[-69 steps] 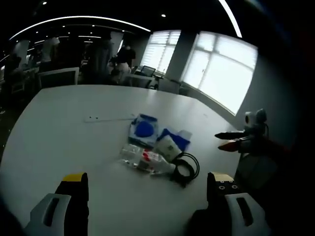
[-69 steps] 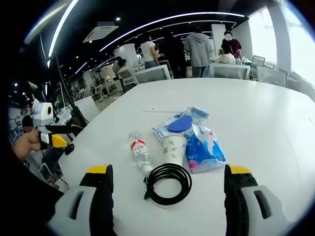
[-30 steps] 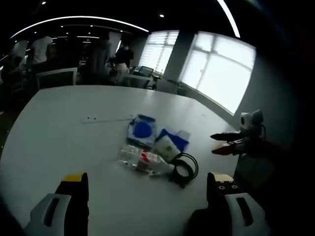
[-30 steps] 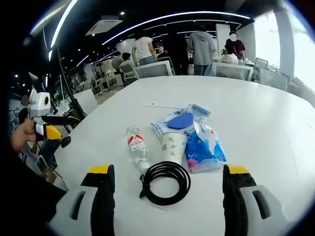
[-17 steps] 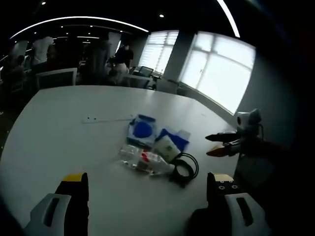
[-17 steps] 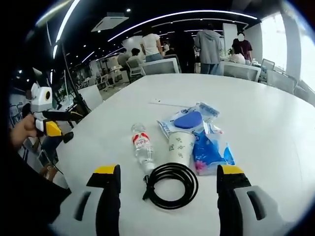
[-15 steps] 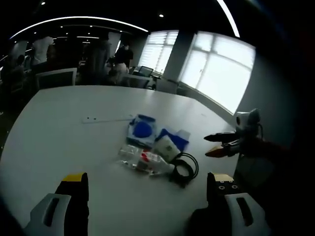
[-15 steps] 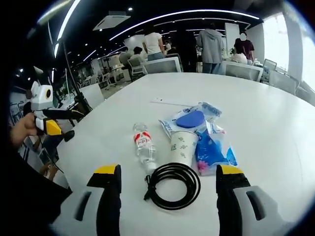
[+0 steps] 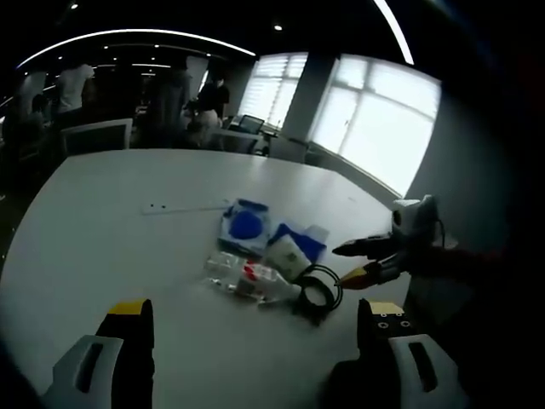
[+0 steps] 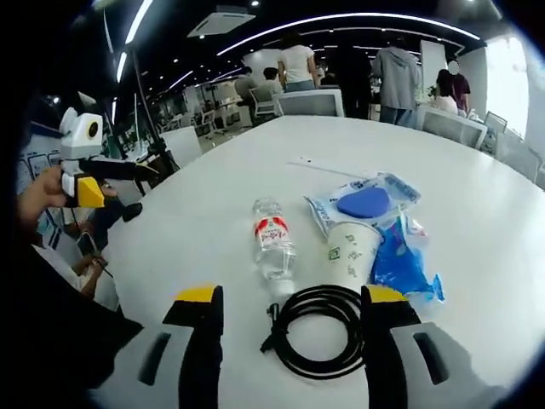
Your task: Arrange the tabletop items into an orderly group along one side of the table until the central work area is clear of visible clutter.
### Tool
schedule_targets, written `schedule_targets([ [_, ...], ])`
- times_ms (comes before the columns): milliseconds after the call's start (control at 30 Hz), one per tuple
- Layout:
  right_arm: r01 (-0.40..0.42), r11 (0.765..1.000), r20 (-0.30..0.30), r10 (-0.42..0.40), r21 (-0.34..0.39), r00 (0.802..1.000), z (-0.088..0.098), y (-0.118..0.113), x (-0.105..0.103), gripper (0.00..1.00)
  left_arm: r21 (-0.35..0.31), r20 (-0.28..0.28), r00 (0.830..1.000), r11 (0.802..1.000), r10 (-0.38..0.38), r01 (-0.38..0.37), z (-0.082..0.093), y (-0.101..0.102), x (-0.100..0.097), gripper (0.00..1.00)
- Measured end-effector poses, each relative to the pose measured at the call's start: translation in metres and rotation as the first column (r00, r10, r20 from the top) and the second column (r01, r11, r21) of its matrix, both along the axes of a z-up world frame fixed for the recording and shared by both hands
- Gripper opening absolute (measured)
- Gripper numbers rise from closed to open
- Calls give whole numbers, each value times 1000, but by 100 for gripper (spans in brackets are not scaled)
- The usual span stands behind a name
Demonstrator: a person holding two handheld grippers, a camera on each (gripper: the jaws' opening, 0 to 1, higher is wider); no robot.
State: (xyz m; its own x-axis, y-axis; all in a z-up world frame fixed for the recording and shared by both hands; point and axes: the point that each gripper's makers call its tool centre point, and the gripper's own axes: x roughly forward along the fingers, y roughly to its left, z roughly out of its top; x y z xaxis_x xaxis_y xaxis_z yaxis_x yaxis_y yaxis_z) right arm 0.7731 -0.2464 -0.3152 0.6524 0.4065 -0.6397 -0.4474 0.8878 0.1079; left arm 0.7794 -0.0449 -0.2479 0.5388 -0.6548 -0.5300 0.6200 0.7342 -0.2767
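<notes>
Right gripper (image 10: 289, 332) wide open and holding nothing, low over black cable coil (image 10: 319, 341) at 6 o'clock of the pile in mid table (image 10: 213, 204), bottle (image 10: 272, 243) at 10, paper cup (image 10: 351, 251) and blue packets (image 10: 400, 260) at 2; left gripper (image 9: 255, 341) open too; probably just starting: close on coil next.

Coiled cable (image 10: 319, 341) apparently between open jaws; table (image 10: 204, 221) leftward bare
</notes>
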Motion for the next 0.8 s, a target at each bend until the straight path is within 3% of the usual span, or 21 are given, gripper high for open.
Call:
schedule_targets([
  [400, -97, 994, -26, 96, -44, 995, -29, 16, 7, 45, -6, -1, 1000, 1000, -7, 7, -1, -2, -4, 98],
  [800, -127, 991, -57, 125, -36, 991, -49, 33, 26, 36, -10, 4, 1000, 1000, 4, -4, 0, 0, -5, 99],
])
